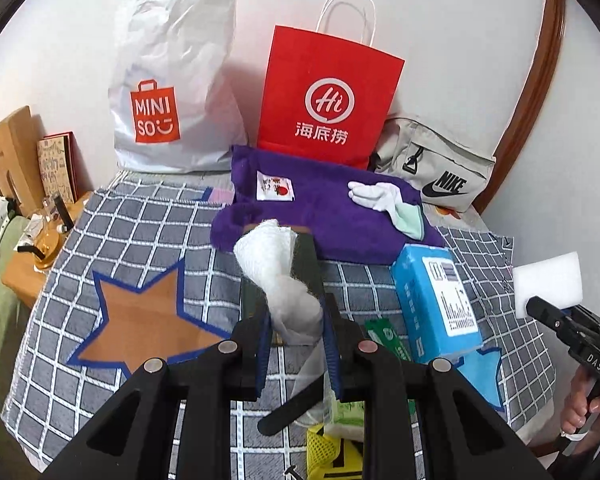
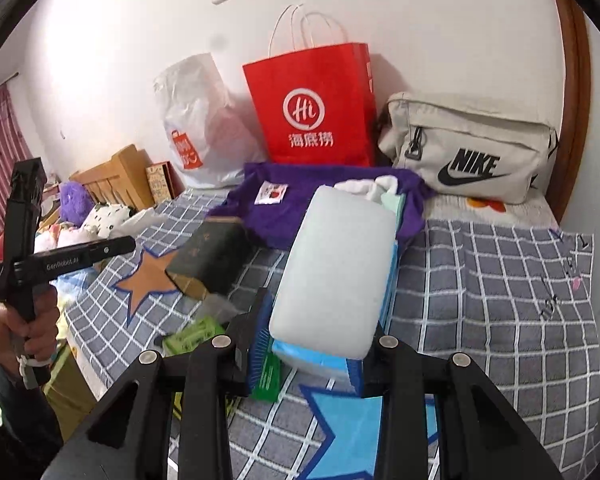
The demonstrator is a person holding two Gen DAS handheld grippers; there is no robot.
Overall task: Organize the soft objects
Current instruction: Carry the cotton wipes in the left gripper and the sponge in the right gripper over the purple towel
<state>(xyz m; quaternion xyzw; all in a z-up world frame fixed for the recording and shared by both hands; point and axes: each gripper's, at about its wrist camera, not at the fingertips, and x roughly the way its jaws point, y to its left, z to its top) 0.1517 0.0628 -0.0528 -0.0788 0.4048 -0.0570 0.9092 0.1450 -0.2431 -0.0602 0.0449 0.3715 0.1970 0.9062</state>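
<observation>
Left gripper (image 1: pixel 296 316) with jaws closed on a white mesh cloth (image 1: pixel 278 264) above the checkered blanket (image 1: pixel 140 224), purple towel (image 1: pixel 320 208) lay behind near the red paper bag (image 1: pixel 328 92), right gripper (image 2: pixel 314 340) with jaws clamped on a white sponge block (image 2: pixel 336 268) over the blue tissue pack (image 1: pixel 436 300).

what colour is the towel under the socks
Purple; the towel under the socks shows best in the left wrist view.
</observation>
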